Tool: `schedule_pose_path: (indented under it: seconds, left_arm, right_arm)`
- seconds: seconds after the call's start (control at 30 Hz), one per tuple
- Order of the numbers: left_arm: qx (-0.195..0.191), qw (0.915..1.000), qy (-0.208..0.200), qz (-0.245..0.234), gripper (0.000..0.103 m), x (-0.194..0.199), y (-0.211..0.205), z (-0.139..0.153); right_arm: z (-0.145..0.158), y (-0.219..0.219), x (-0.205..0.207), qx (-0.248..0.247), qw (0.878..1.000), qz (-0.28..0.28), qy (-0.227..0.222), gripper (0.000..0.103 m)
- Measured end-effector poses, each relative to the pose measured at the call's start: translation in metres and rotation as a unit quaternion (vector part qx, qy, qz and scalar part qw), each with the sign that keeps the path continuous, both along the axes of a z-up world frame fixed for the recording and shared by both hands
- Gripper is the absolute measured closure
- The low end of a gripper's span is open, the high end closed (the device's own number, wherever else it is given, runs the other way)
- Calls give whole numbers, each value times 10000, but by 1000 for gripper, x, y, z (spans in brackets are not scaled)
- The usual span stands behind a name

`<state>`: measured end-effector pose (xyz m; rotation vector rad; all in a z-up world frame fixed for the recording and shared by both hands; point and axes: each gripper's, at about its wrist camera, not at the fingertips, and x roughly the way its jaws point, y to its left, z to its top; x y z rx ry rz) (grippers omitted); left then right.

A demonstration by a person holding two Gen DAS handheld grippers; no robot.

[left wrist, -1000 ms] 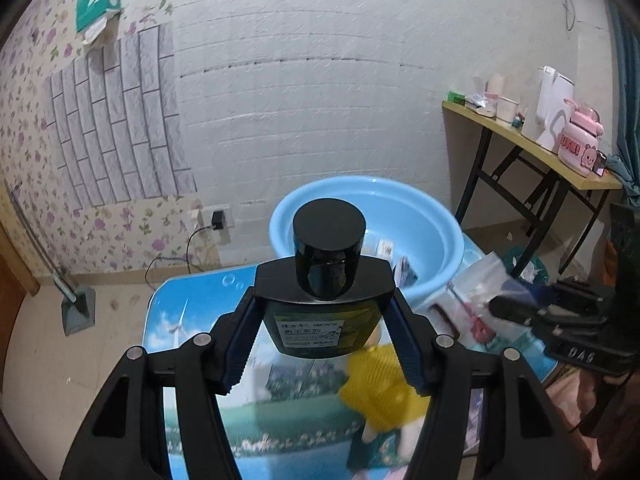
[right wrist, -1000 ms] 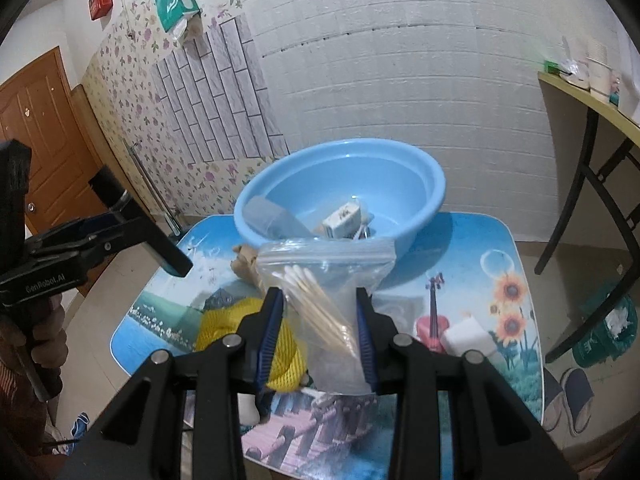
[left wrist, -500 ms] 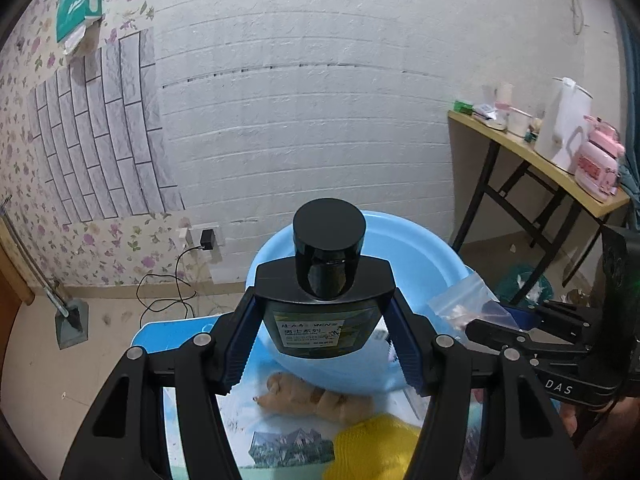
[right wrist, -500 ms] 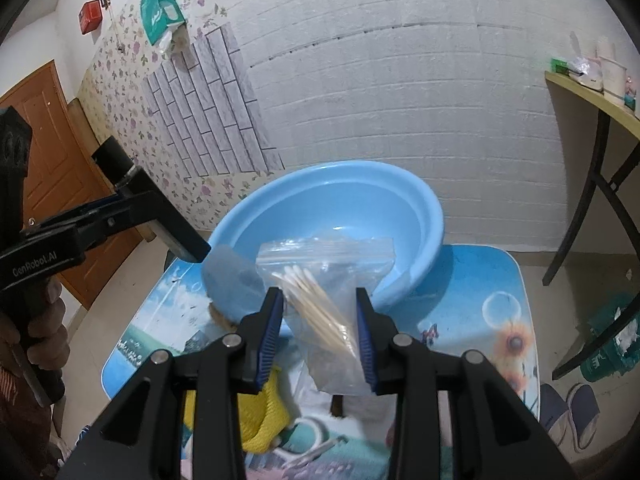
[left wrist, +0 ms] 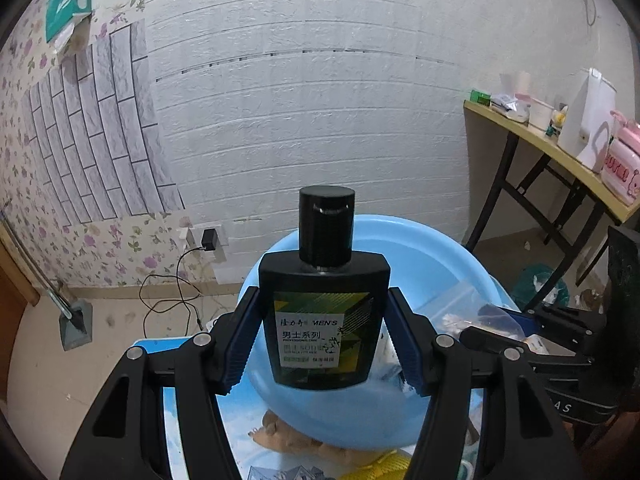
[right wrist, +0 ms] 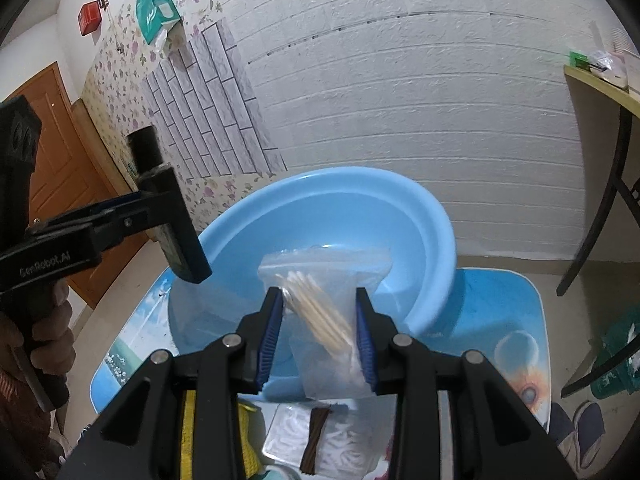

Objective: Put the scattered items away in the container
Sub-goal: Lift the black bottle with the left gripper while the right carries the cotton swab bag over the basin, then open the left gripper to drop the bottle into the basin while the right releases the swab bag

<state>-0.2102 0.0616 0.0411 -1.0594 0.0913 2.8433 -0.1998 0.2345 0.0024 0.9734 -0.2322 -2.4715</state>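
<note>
My left gripper [left wrist: 324, 336] is shut on a black men's lotion bottle [left wrist: 324, 312] with a black cap and holds it upright over the near rim of the light blue basin [left wrist: 424, 256]. It also shows in the right wrist view [right wrist: 168, 216] at the basin's left rim. My right gripper [right wrist: 320, 336] is shut on a clear zip bag of cotton swabs [right wrist: 320, 308] and holds it over the near side of the basin [right wrist: 360, 216]. The bag shows in the left wrist view [left wrist: 456, 308] inside the basin's right side.
The basin stands on a low table with a picture top [right wrist: 504, 312]. A yellow mesh item [right wrist: 188, 432], a bag of white pieces with a dark strip [right wrist: 320, 436] and a ginger root [left wrist: 296, 436] lie near the front. A desk [left wrist: 560, 152] stands right.
Both grippers have moved forward and up to the basin with their loads. The bottle and swab bag now hang over the basin rather than over the table.
</note>
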Motion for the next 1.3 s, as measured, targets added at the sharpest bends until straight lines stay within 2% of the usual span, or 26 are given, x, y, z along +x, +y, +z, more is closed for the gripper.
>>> schedule_pose_path:
  seconds: [0.7,0.9,1.3]
  left_arm:
    - [-17,9996,-262,-50,42,-18,18,-33]
    - [-157,9990,-404,-90,42,-22,23,-46]
    - [-188,9984,-537,-68,42,-19,23,-57]
  right_arm:
    - [-13,-6,-13,-44,9999,71,64,68]
    - [-15,-6,-14,-68,9999,83,45,68]
    - [-16,-3,-14,-129,9999,109,4,66]
